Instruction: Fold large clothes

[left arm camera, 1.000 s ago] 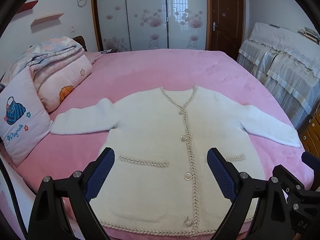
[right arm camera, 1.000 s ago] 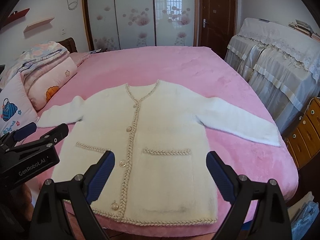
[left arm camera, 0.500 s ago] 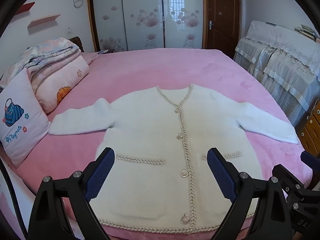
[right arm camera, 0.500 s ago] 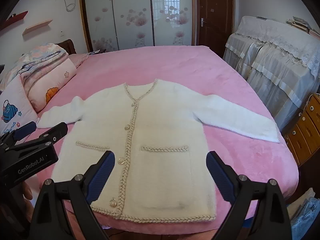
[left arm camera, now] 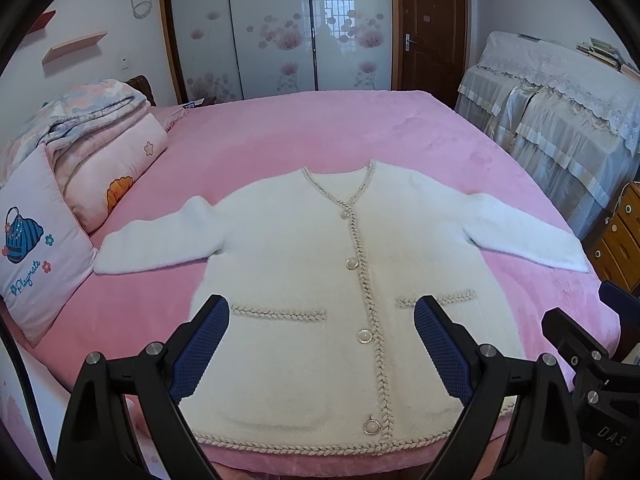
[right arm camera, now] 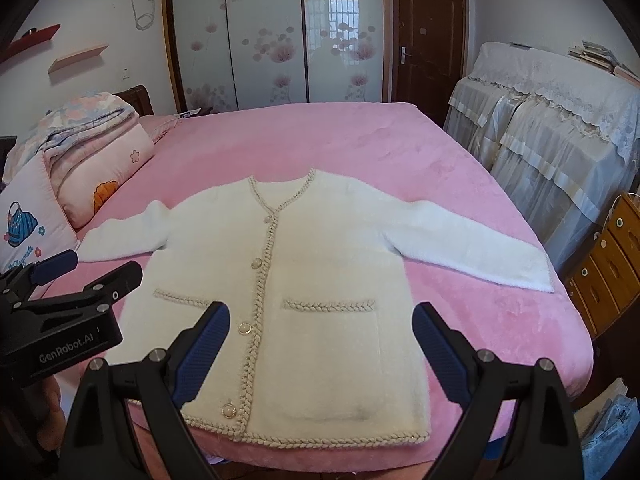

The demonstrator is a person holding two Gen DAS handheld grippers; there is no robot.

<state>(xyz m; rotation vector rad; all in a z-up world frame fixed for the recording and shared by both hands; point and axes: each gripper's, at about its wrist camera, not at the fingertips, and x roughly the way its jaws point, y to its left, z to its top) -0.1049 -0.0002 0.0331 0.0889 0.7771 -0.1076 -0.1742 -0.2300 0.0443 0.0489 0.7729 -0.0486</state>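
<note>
**Cardigan flat on the bed, both grippers empty**

The white cardigan (left arm camera: 320,280) lies face up and buttoned on my pink bed (left arm camera: 320,132), hem at the near edge, collar pointing away towards the wardrobe (left arm camera: 276,28). Both sleeves spread out to the sides; one cuff ends just beside the pillow (left arm camera: 36,248) (the one with a blue bag print), the other reaches towards the drawers (left arm camera: 620,240).

I hold my left gripper (left arm camera: 322,344) above the cardigan's hem, jaws spread wide, nothing between them. My right gripper (right arm camera: 320,346) hangs over the hem too, equally wide open and empty, clear of the fabric.
</note>
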